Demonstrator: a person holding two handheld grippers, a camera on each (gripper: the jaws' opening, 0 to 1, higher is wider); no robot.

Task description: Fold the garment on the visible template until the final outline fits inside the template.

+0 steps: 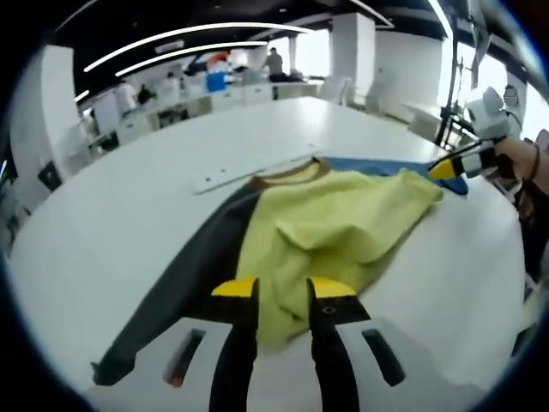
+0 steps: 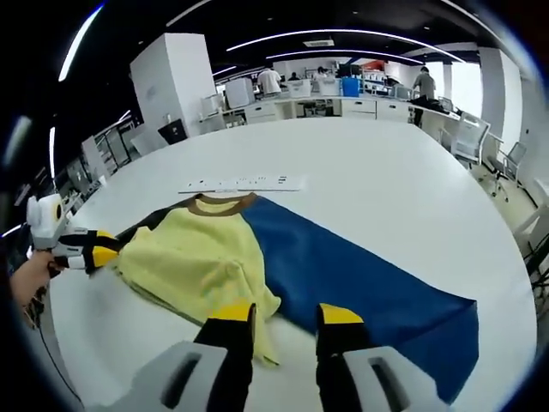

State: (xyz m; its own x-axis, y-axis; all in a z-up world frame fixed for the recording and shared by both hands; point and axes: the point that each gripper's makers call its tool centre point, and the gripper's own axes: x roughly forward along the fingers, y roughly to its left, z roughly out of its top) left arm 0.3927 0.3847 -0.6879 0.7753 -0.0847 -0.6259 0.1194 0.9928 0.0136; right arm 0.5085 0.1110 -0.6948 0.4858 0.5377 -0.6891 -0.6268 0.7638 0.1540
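Note:
A garment with a yellow front, a brown collar, a dark grey side and a blue side lies on the white table. The yellow part is bunched and folded over the middle. My left gripper is open, its yellow-tipped jaws either side of the yellow hem. My right gripper is open too, with a yellow corner reaching between its jaws. The right gripper comes into the left gripper view at the garment's far corner. The left gripper comes into the right gripper view at the yellow edge.
A white strip with small marks lies on the table just beyond the collar. A hand holds the right gripper. Desks, chairs and people stand at the back of the room, beyond the table's far edge.

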